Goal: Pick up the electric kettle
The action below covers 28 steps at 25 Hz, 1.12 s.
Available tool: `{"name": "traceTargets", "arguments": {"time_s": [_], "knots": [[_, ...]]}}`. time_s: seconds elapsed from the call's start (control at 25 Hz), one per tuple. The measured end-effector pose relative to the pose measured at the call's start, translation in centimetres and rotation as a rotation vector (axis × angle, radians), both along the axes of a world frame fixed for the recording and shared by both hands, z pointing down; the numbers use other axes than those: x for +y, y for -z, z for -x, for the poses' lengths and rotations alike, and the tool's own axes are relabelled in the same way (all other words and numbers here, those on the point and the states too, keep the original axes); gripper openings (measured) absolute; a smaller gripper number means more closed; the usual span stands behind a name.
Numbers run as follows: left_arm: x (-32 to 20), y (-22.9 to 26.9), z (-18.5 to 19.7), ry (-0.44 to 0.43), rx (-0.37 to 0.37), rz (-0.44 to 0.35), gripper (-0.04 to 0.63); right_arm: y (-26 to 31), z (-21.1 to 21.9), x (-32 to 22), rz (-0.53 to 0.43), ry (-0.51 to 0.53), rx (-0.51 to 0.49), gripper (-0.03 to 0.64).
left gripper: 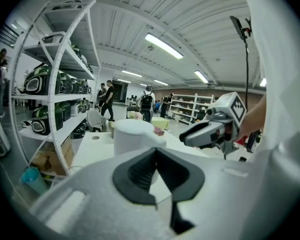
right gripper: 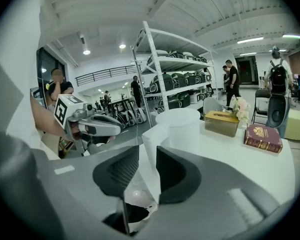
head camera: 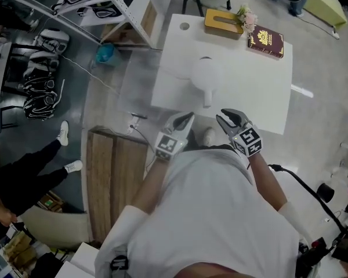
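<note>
Now, kettle (head camera: pixel 204 74) upright, handle (head camera: pixel 207 99) toward person (head camera: pixel 214 213), left tongs (head camera: pixel 190 116) pressed together, right tongs (head camera: pixel 226 116) spread.

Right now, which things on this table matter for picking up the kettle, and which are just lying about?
For the job: electric kettle, right gripper, left gripper, table.
Lying about: tissue box, flowers, red book.

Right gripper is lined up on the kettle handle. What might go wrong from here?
1. The right gripper is open but short of the handle of the kettle; closing now would likely miss or nudge it.
2. A handle-only grip may let the kettle tilt.
3. The left gripper hangs close alongside and could bump the handle.
</note>
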<state>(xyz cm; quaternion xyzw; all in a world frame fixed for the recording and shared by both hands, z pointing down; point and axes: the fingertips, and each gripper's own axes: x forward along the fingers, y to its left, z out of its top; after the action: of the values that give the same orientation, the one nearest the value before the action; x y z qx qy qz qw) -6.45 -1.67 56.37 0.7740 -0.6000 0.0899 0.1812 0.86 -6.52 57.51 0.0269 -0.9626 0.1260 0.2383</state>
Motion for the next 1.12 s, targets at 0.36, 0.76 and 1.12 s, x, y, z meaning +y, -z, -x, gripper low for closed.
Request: {"name": "traceTargets", "arguments": {"time_s": [0.36, 0.76, 1.12], "knots": [[-4.0, -1.6, 3.4, -0.074, -0.022, 0.026, 0.000, -4.3, 4.2, -2.0, -0.026, 0.110, 0.138, 0.169], [-4.1, -3.2, 6.7, -0.023, -0.019, 0.069, 0.000, -6.6, 7.5, -1.6, -0.038, 0.224, 0.145, 0.184], [-3.5, -3.0, 7.2, 0.053, 0.004, 0.094, 0.000, -7.8, 8.9, -0.6, -0.042, 0.367, 0.136, 0.174]]}}
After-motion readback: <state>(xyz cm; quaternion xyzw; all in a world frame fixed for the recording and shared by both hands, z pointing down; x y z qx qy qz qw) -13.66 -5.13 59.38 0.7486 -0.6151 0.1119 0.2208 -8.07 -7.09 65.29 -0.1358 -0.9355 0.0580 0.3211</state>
